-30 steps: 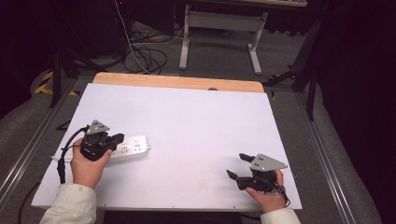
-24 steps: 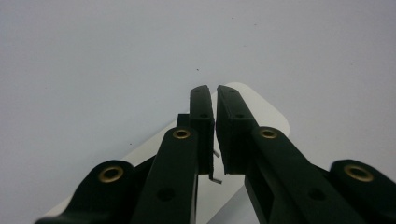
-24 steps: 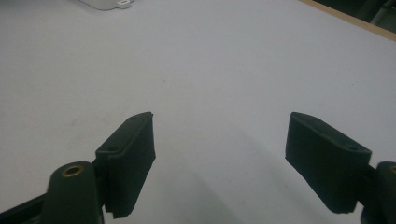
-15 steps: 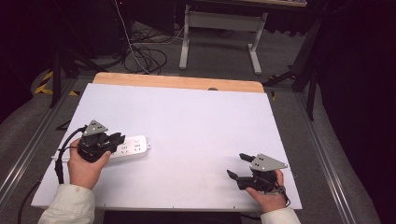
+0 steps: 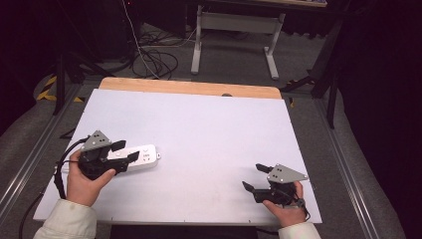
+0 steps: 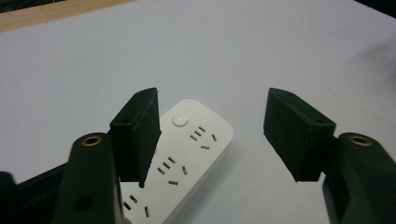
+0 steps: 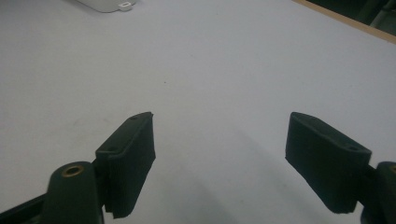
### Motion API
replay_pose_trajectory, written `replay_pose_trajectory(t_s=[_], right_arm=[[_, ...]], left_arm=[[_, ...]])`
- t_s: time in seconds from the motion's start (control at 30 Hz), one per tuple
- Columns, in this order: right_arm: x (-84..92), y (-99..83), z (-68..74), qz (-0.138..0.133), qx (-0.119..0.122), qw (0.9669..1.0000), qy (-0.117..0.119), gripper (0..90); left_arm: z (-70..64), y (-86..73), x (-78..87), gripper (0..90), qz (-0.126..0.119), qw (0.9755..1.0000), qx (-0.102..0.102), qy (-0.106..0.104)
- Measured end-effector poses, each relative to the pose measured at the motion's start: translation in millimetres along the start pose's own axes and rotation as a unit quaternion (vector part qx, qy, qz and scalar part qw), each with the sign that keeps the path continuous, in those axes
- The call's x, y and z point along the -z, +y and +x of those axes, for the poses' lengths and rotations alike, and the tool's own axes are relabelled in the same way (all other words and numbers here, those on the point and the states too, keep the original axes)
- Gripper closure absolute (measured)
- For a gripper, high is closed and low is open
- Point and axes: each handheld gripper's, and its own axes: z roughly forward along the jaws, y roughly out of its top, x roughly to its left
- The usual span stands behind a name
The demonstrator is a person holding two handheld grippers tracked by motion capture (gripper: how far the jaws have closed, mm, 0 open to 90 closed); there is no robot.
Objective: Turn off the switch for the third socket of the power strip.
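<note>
A white power strip [image 5: 145,157] lies flat on the white tabletop [image 5: 209,129] at the left. My left gripper [image 5: 127,150] hovers over its near end, held by a hand. Its jaws have just been opening and now stand wide. In the left gripper view the power strip [image 6: 191,144] runs below the gap of the left gripper [image 6: 212,93], partly hidden under the left jaw, with no pad pressing on it. My right gripper [image 5: 252,176] rests near the front right edge, open on bare table. The right gripper [image 7: 219,116] faces the power strip's end [image 7: 108,4] far off.
A wooden strip [image 5: 189,88] borders the table's far edge. Beyond it, cables [image 5: 154,57] lie on the floor beside a grey desk frame [image 5: 234,30]. Metal rails [image 5: 30,159] run along both sides of the table.
The left gripper's jaws have spread apart, and the hand has drawn slightly back and up from the power strip. The strip stays where it was. The right gripper has not moved.
</note>
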Motion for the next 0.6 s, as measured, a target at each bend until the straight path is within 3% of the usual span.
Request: replay_pose_trajectory(t_s=[0.23, 0.33, 0.6], right_arm=[[0.0, -0.1, 0.3, -0.002, 0.001, 1.0, 0.003, 24.4], [0.7, -0.1, 0.4, -0.002, -0.001, 1.0, 0.003, 24.4], [0.1, 0.2, 1.2, -0.001, 0.0, 1.0, 0.005, 24.4]], left_arm=[[-12.6, -1.1, 12.6, 25.6, -0.013, 0.999, -0.039, -0.02], [-16.0, -4.8, 17.4, 23.6, -0.015, 0.9986, -0.037, -0.036], [-21.1, -20.8, 25.9, 20.8, -0.03, 0.9974, -0.036, -0.054]])
